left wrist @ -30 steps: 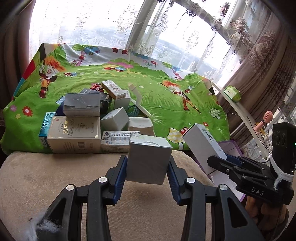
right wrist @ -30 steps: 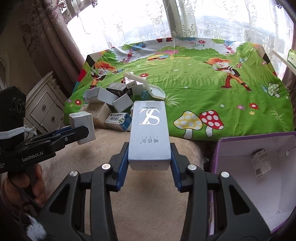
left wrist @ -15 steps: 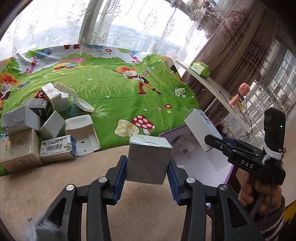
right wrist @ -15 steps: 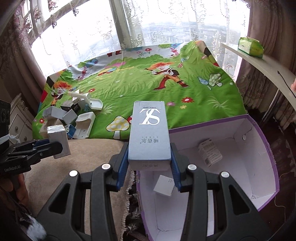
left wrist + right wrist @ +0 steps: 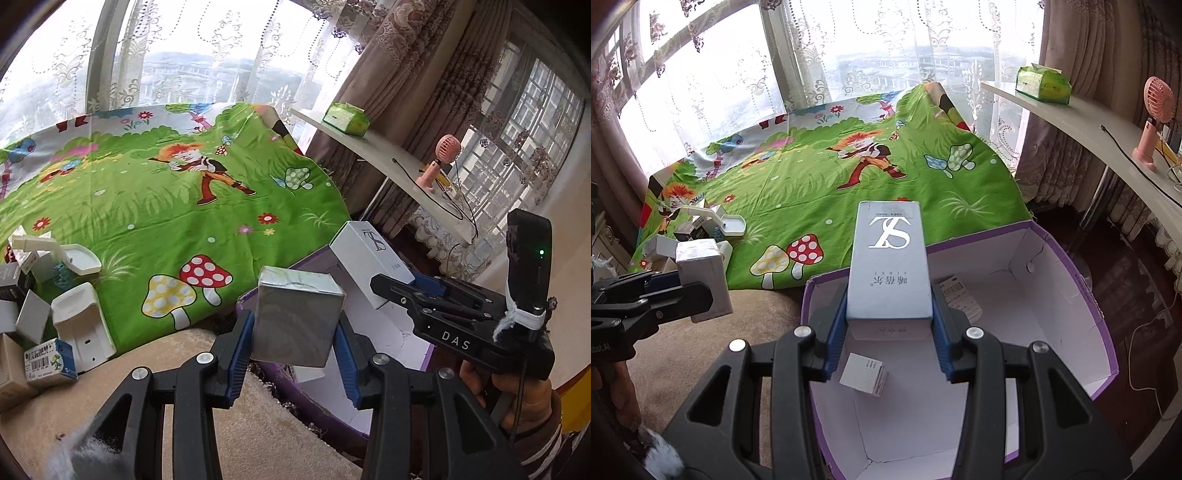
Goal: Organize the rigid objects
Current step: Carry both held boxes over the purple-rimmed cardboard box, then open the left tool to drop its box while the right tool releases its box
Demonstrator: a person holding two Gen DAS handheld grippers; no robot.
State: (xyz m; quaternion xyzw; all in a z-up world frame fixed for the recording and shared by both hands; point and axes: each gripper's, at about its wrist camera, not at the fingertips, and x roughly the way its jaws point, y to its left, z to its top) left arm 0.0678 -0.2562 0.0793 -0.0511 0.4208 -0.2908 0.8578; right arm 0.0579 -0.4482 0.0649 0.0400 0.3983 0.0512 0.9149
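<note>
A green cartoon sheet [image 5: 820, 184] is spread below the window. A purple-rimmed bin [image 5: 1067, 266], white inside, is seen at its near edge, beside tan carpet [image 5: 757, 317]. A long SL box [image 5: 889, 266] is clamped between the right gripper [image 5: 889, 332] pads, over the bin's near wall. A grey box [image 5: 297, 319] is gripped by the left gripper [image 5: 295, 354], above the bin's rim. More boxes [image 5: 48, 354] are piled at the sheet's left edge. Two small cartons [image 5: 866, 373] are seen lying in the bin.
</note>
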